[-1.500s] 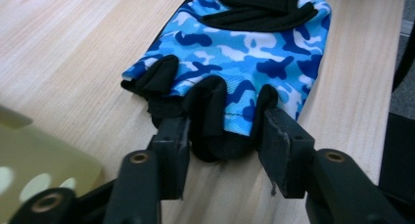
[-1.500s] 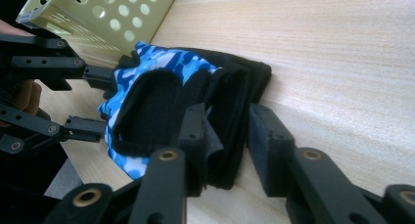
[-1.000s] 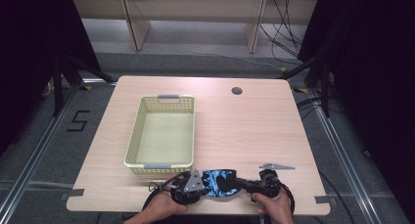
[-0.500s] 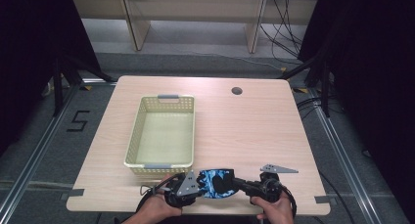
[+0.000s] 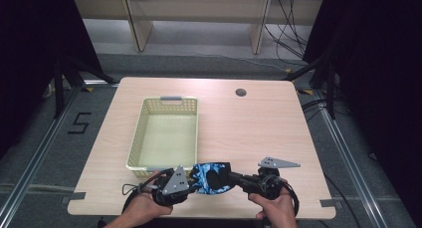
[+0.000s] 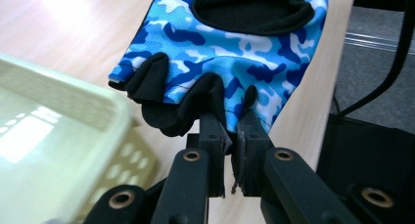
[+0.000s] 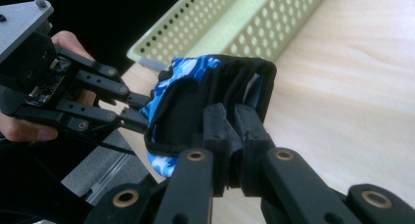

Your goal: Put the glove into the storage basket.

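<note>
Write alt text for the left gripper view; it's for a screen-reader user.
Two black fingers pinch the fingerless end of a blue camouflage glove above a wooden table. A pale yellow basket sits blurred at the left.

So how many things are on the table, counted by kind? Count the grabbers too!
Glove, blue camouflage with black, held between both grabbers: 1
Basket, pale yellow: 1
Grabbers, the left gripper and the right gripper, both pinching the glove: 2
Total: 4

One blue camouflage glove [image 5: 211, 177], one pale green basket [image 5: 167, 133], two hand-held grippers, one table [image 5: 259, 133].
</note>
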{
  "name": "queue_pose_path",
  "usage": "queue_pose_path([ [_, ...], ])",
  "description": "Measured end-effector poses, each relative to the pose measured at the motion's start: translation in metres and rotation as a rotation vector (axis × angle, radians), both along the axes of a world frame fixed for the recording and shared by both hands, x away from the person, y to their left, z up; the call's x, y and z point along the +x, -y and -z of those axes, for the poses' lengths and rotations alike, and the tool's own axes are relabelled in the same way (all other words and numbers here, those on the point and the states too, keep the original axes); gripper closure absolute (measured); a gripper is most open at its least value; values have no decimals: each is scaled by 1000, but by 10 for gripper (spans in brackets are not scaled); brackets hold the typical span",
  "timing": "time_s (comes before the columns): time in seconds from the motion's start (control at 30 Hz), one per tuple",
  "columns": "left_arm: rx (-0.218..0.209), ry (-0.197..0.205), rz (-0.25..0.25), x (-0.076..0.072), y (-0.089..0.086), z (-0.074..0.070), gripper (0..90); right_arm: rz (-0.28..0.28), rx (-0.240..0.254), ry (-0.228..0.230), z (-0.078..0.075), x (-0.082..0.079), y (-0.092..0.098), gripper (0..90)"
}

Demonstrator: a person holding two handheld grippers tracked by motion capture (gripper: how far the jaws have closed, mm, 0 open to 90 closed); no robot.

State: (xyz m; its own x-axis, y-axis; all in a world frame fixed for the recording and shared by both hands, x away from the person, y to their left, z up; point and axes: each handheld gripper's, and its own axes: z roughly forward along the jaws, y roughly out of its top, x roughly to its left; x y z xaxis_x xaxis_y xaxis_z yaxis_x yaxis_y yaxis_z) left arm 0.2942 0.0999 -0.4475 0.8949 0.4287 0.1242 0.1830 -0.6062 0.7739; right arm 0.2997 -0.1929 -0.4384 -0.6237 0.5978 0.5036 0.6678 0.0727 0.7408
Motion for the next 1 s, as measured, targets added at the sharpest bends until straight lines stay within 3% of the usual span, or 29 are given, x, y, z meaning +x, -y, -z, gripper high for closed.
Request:
queue_pose_path([
  [0.13,-14,-16,-22,4,-10,-7,834,-16,-3,38,-9,9,-11,855],
  [0.17,-11,-13,-30,5,-13,-9,834,-8,-8,18,-12,9,-13,855],
  [0.27,2,-3,-38,8,-19,-14,834,-33,-6,42,-16,15,-19,854],
  [0.3,-7,-9,-38,10,-22,-17,834,-31,-11,25,-19,16,-23,854],
  [0.37,0,-7,-51,15,-30,-23,834,-52,-11,51,-23,25,-31,854],
  [0.47,6,-9,-70,19,-36,-27,833,-50,-19,34,-28,29,-38,854],
  [0.5,10,-10,-83,23,-41,-31,833,-66,-20,52,-31,38,-45,854],
  [0.6,14,-16,-89,27,-48,-34,833,-62,-23,26,-35,43,-53,855],
  [0.7,-6,-30,-107,35,-60,-38,833,-82,-25,34,-39,52,-64,854],
  [0.73,13,-13,-104,38,-64,-40,833,-86,-24,27,-41,54,-69,854],
  [0.77,12,-14,-118,41,-70,-41,833,-95,-34,50,-42,58,-72,854],
  [1.0,41,-49,-147,55,-90,-43,832,-114,-46,36,-46,77,-100,854],
])
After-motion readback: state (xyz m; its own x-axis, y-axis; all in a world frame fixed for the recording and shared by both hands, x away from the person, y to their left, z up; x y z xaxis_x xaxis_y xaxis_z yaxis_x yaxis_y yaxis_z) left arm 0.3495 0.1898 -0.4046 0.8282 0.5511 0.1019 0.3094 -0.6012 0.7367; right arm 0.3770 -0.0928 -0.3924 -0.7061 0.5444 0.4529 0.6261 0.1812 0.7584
